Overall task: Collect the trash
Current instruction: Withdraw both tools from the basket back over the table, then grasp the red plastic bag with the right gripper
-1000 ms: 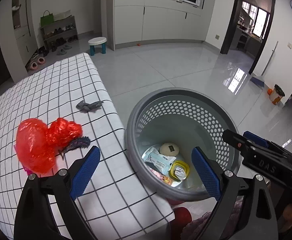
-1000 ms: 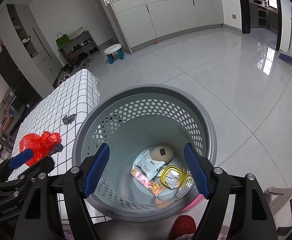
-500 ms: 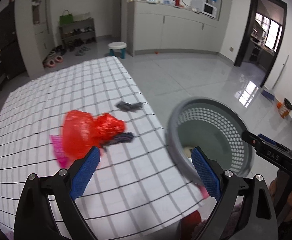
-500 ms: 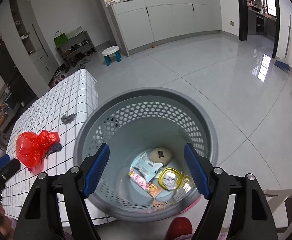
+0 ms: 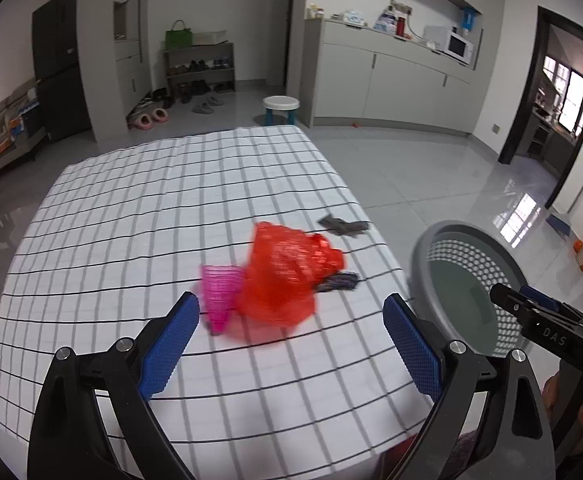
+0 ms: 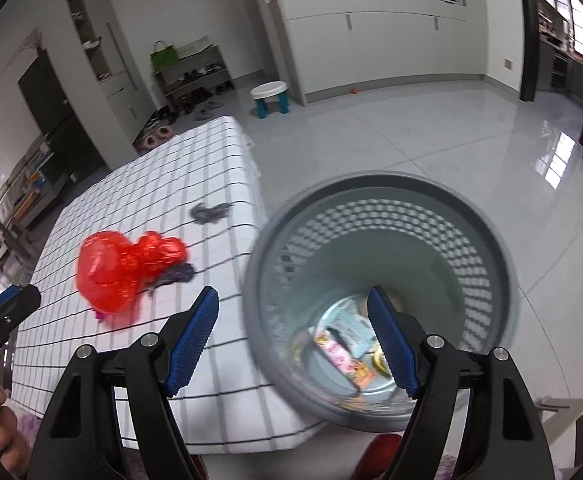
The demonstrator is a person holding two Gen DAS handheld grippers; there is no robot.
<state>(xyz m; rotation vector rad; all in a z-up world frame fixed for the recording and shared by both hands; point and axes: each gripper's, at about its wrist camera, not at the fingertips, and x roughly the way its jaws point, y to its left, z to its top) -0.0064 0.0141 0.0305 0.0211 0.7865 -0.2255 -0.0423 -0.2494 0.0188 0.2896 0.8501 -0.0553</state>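
A crumpled red plastic bag (image 5: 287, 276) (image 6: 119, 268) lies on the checked tablecloth (image 5: 151, 220), with a pink ribbed cup (image 5: 219, 292) at its left side and a dark scrap (image 5: 339, 282) at its right. A second grey scrap (image 5: 343, 225) (image 6: 209, 213) lies near the table's right edge. The grey perforated bin (image 5: 467, 292) (image 6: 383, 300) stands on the floor beside the table, with wrappers (image 6: 343, 356) at its bottom. My left gripper (image 5: 291, 332) is open just short of the red bag. My right gripper (image 6: 293, 340) is open over the bin's near-left rim.
The table's right edge (image 6: 257, 208) drops off next to the bin. Shiny tiled floor (image 5: 431, 176) stretches beyond. A small stool (image 5: 280, 109), a shoe rack (image 5: 199, 68) and white cabinets (image 5: 395, 84) line the far wall. A hand (image 6: 5, 436) holds the left gripper.
The left gripper has swung left from over the bin to face the red bag on the table. The right gripper has shifted left too, so the bin sits further right in its view.
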